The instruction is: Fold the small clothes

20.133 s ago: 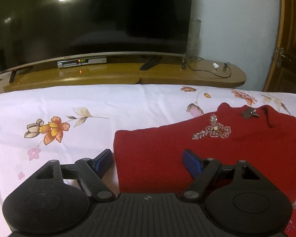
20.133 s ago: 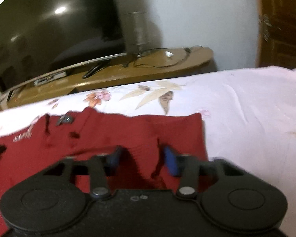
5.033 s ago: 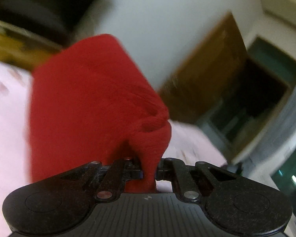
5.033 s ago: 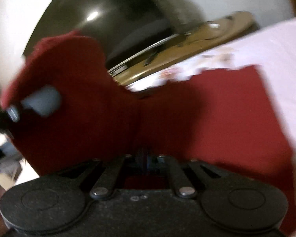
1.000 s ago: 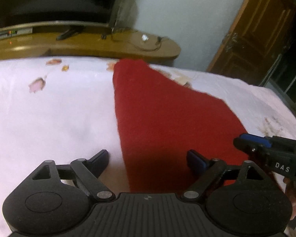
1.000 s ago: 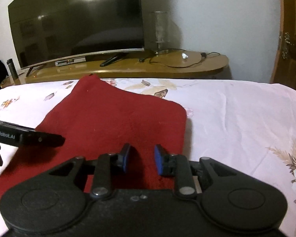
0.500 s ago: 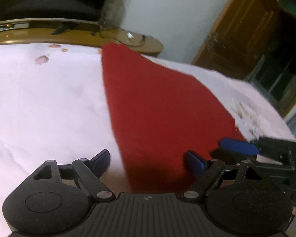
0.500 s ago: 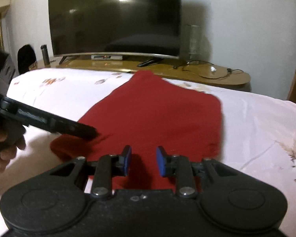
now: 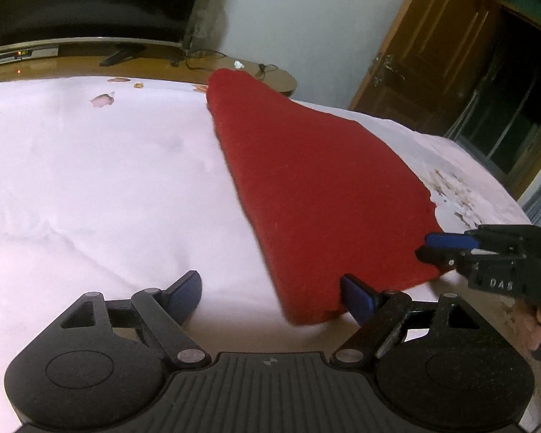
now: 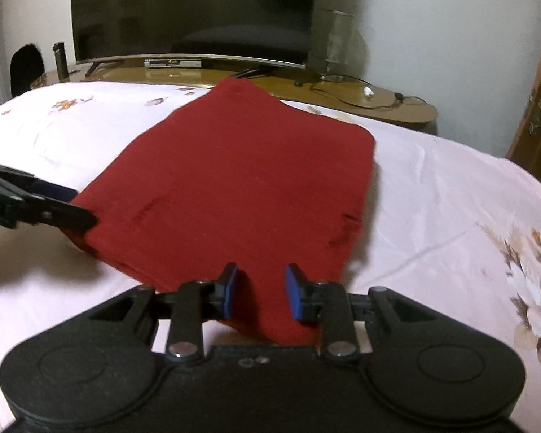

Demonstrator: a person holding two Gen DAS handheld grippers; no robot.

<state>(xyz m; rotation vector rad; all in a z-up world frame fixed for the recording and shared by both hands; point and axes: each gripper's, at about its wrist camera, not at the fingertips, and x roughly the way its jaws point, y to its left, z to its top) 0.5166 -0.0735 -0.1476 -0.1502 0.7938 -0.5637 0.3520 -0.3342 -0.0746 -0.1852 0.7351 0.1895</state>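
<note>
On the bed, the pale floral bedsheet point(image 10: 451, 195) carries one red garment point(image 10: 241, 180), now lying flat as a long folded panel that runs from the near edge away toward the wooden TV stand point(image 10: 342, 97) and the dark television point(image 10: 191, 11) behind it. Five seconds ago that same cloth hung bunched in the air, pinched in both grippers; since then it has been laid down and let go, so one fold looks finished and the plain back of the knit faces up, with no beadwork showing. Over the last second both tools have slid sideways along the near hem while the garment itself has stayed put. The left gripper point(image 9: 270, 294) hovers low at the near left corner, its jaws spread wide with nothing between them but bare sheet and the cloth's corner, which the right-hand blue pad point(image 9: 357, 303) just meets. The right gripper point(image 10: 261, 292) sits over the near hem with its jaws only partly apart; red cloth lies beneath the gap, but the pads are not pressing on it, so I judge it holds nothing. In the left wrist view the right tool reaches the hem's other corner. To me this reads as lining up for the next fold, most likely lifting the near hem.
</note>
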